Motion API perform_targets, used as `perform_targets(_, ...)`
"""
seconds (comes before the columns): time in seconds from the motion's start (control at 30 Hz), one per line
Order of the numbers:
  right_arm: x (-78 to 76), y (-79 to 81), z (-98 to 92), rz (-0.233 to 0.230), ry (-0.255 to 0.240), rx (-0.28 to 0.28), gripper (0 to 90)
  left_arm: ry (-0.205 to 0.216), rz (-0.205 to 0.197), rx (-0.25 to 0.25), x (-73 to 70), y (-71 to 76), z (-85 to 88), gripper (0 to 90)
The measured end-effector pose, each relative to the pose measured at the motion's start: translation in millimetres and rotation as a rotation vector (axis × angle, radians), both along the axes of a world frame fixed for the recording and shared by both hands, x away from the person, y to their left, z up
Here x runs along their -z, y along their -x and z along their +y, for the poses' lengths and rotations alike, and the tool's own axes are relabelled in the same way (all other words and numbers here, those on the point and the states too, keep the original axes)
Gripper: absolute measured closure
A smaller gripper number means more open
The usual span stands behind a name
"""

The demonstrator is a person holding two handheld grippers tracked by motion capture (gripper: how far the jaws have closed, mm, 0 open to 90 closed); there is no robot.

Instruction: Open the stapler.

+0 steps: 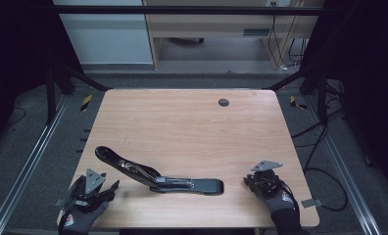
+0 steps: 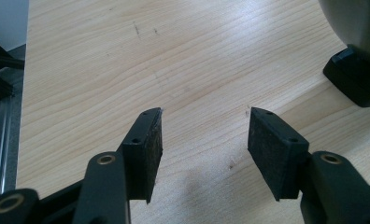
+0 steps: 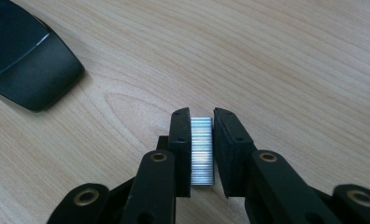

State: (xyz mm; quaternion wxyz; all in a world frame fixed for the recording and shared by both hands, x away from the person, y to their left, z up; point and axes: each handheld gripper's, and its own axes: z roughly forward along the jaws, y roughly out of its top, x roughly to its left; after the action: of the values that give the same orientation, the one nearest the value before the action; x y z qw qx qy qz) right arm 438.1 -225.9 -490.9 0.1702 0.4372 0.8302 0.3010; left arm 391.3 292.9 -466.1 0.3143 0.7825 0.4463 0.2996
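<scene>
Blk tongs (image 3: 202, 140), brass rivets, grey gloves w/ red logo

The staple strip (image 3: 202, 150) between the right gripper's (image 3: 202, 122) black jaws was shiny silver with fine ribbed lines. Beyond that gripper, the stapler (image 1: 155, 175) was glossy black with a silvery metal channel, and the surface (image 1: 192, 122) was pale, wood-grained.

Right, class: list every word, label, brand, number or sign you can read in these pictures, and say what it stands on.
None can be read.
Red mark on the left glove: too small to read.
Red mark on the right glove: too small to read.
Stapler, strip of staples, table: no text shows.
</scene>
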Motion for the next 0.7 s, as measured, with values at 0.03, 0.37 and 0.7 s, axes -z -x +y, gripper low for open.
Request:
perform_targets(0.03,0.1,0.0,-0.1,-0.002,0.002,0.000,77.5,0.000,0.000,0.000,0.0,0.0,0.0,44.6)
perform_targets(0.37,-9.1,2.4,-0.9,-0.024,-0.038,0.028,69.6,0.006,0.003,0.006,-0.1,0.0,0.5,44.5)
perform_targets(0.7,-15.4,8.6,1.4,0.004,-0.041,0.088,70.8,0.007,0.004,0.009,0.2,-0.9,0.9,44.5)
